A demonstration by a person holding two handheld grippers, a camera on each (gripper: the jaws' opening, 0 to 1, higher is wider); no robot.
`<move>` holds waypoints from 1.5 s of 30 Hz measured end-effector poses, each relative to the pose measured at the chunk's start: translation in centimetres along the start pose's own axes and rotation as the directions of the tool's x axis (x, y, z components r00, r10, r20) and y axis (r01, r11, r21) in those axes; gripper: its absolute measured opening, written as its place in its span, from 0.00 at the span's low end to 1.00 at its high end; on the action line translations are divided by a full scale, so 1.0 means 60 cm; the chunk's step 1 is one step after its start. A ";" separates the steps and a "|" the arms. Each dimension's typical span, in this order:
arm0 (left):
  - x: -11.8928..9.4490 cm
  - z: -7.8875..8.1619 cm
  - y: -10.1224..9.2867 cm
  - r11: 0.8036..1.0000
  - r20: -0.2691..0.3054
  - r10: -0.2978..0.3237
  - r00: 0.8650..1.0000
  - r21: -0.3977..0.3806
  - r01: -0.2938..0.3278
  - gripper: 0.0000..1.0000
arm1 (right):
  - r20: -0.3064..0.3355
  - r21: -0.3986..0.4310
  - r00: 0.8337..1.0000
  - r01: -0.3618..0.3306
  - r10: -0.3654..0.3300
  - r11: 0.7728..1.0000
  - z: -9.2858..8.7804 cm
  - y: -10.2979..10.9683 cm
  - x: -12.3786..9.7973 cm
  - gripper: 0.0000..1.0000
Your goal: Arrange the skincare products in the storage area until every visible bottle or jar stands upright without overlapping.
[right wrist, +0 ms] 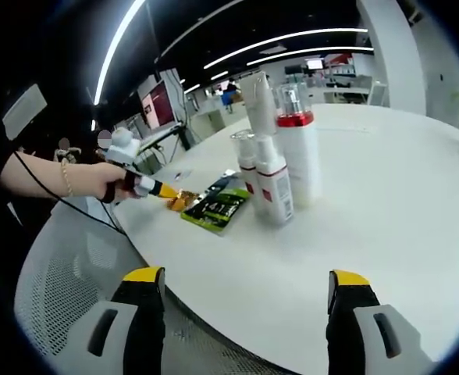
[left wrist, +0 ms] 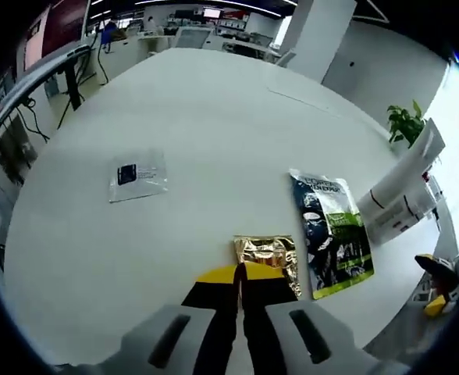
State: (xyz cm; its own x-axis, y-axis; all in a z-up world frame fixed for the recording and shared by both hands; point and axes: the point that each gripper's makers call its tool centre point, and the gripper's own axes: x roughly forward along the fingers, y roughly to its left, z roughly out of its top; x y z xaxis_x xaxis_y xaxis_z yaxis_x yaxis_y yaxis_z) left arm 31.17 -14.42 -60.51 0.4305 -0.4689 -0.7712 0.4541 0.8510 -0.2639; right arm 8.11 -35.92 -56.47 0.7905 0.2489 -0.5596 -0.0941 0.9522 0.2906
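Bottles (right wrist: 280, 160) upright, clustered ahead of wide-open right gripper (right wrist: 245, 293). Left gripper (left wrist: 240, 283) clenched on gold sachet (left wrist: 267, 256) — green sachet (left wrist: 332, 231) flat just beside; sachets left, apparently.

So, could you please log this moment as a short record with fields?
surface: round white table
left gripper: jaws closed on the crinkled gold foil sachet
right gripper: jaws wide apart, nothing between them
beside sachet: green and black flat pouch
apart: small clear packet with dark label
upright: cluster of white bottles, one red-collared
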 end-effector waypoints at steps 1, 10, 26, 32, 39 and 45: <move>0.005 0.004 0.006 1.000 0.003 -0.002 1.000 -0.004 0.002 0.02 | -0.001 0.000 1.000 0.000 0.000 1.000 0.000 0.000 0.000 0.89; -0.003 0.043 -0.012 0.998 0.048 -0.036 0.998 -0.042 0.038 0.02 | -0.005 0.001 1.000 -0.002 0.002 1.000 0.001 0.000 0.000 0.89; 0.017 0.120 -0.037 0.995 0.082 -0.084 0.993 -0.045 0.088 0.02 | -0.006 0.012 1.000 0.007 -0.007 1.000 0.000 -0.005 0.002 0.89; 0.031 0.121 -0.036 0.996 0.057 -0.071 0.996 -0.040 0.074 0.02 | -0.003 0.022 1.000 0.014 -0.014 1.000 0.001 -0.009 0.003 0.90; 0.034 0.112 -0.049 0.998 0.018 -0.065 0.998 -0.025 0.066 0.02 | -0.015 0.028 1.000 0.023 -0.023 0.999 -0.002 -0.012 0.003 0.90; 0.054 0.103 -0.040 0.998 -0.003 -0.062 0.998 -0.030 0.062 0.02 | -0.024 0.029 0.999 0.025 -0.024 0.999 -0.006 -0.012 0.003 0.90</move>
State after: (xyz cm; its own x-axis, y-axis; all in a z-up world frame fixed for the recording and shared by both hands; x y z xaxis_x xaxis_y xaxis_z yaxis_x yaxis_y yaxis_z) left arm 36.30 -19.43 -58.76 0.3991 -0.5198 -0.7553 0.4560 0.8272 -0.3284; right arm 8.13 -36.49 -57.06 0.7776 0.2301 -0.5851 -0.0566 0.9525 0.2993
